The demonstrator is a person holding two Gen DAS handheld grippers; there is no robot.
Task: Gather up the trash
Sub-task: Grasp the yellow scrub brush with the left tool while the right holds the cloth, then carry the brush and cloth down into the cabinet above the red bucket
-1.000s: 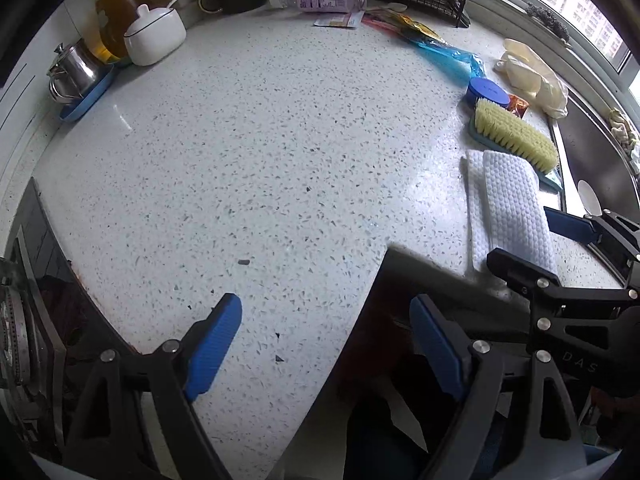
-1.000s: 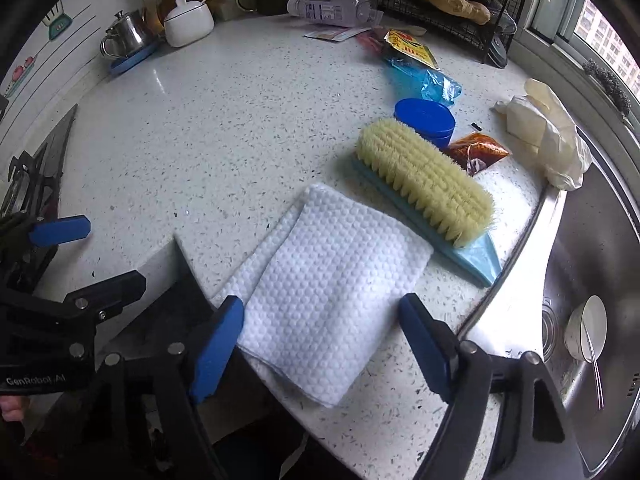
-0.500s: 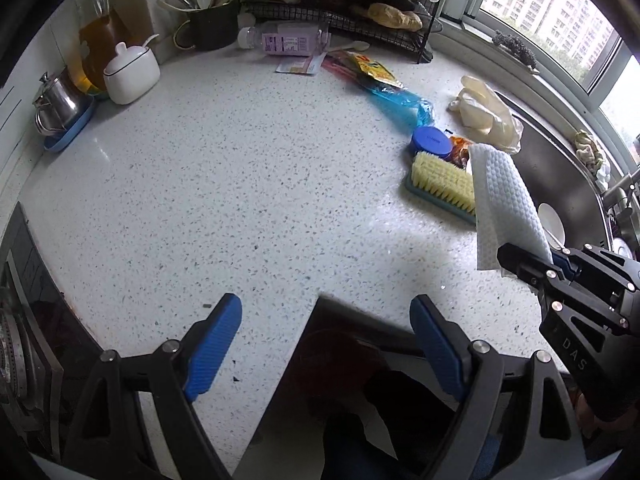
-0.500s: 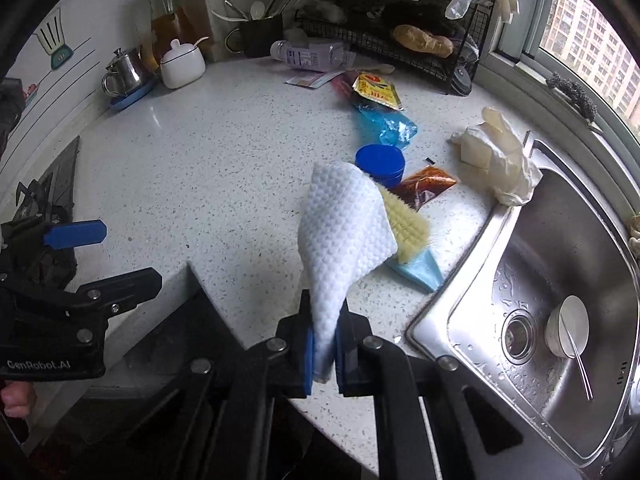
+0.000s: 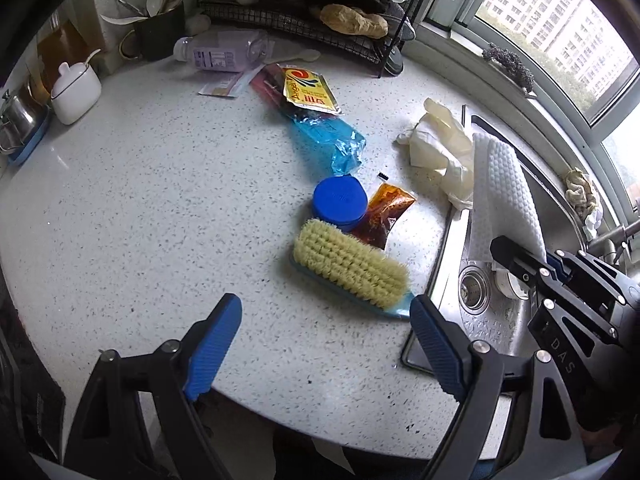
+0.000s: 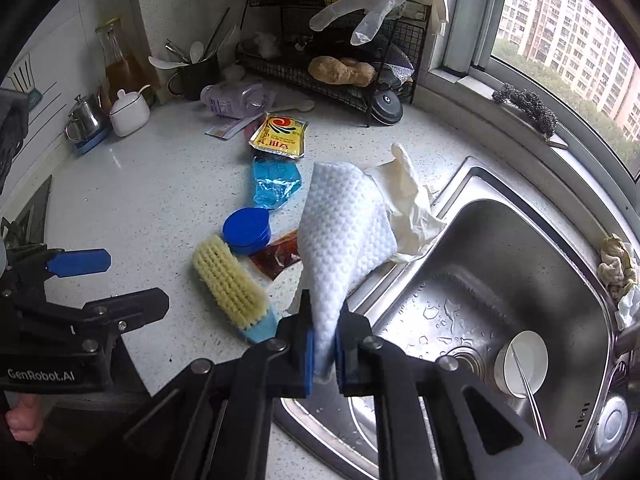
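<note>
1. Speckled white stone makes up the counter (image 5: 140, 200) that fills most of what I see; the trash lies scattered over its far and right part.
2. Steel sink (image 6: 520, 272) sits at the counter's right edge; a small white bowl (image 6: 524, 360) with a thin utensil across it rests near the drain.
3. White dimpled cloth (image 6: 344, 236) is pinched at its lower edge in my right gripper (image 6: 325, 354), whose jaws are clamped tight on it; the cloth stands up above the sink's near corner, clear of the counter.
4. My left gripper (image 5: 324, 340) hovers over the counter's near edge with its jaws spread wide and nothing between them.
5. Cream rubber gloves (image 5: 440, 148) lie crumpled just beside the sink rim.
6. Yellow-bristled scrub brush (image 5: 348, 264) on a light blue base lies near my left gripper, bristles up.
7. Crumpled blue plastic wrapper (image 5: 328, 144) lies beyond the brush; a yellow sachet (image 5: 308, 92) overlaps its far end.
8. Round blue lid (image 5: 340, 200) touches the brush's far side; a brown sauce packet (image 5: 384, 212) lies against the lid's right.
</note>
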